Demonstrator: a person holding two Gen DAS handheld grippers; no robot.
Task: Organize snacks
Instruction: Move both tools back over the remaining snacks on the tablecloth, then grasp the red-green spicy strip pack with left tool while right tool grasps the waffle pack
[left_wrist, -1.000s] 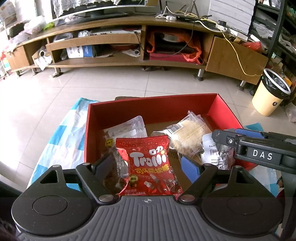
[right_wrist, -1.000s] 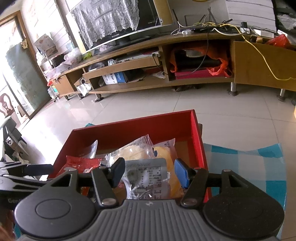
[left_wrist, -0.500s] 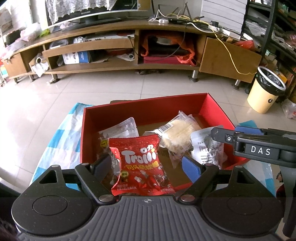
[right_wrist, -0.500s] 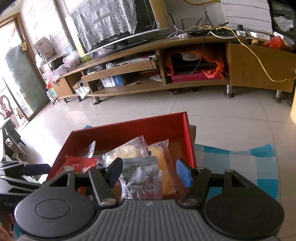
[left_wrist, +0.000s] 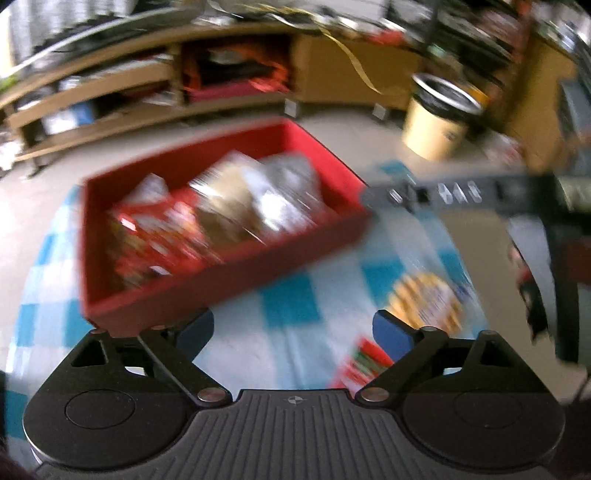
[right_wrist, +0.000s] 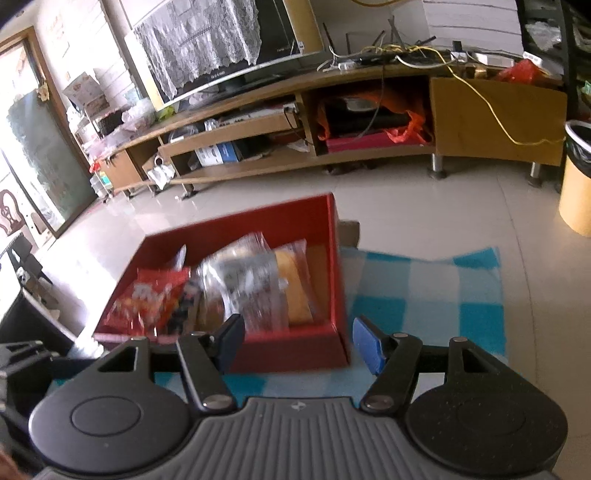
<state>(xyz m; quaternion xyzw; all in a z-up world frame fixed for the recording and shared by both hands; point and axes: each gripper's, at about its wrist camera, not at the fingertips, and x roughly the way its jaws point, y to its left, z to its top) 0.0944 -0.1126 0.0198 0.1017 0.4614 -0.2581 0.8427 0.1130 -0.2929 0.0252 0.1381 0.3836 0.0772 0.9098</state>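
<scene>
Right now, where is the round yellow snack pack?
In the left wrist view, the round yellow snack pack lies on the checked cloth, outside and right of the red box, near a small red packet.

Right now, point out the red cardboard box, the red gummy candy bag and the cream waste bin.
Red cardboard box (right_wrist: 291, 354): right wrist view, near wall.
Red gummy candy bag (right_wrist: 147, 299): right wrist view, front face.
Cream waste bin (left_wrist: 432, 129): left wrist view, side.

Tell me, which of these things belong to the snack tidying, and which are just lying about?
Part of the job: red box, red Trolli gummy bag, yellow snack packet on the checked cloth.

Just lying about: TV stand, yellow waste bin.
</scene>
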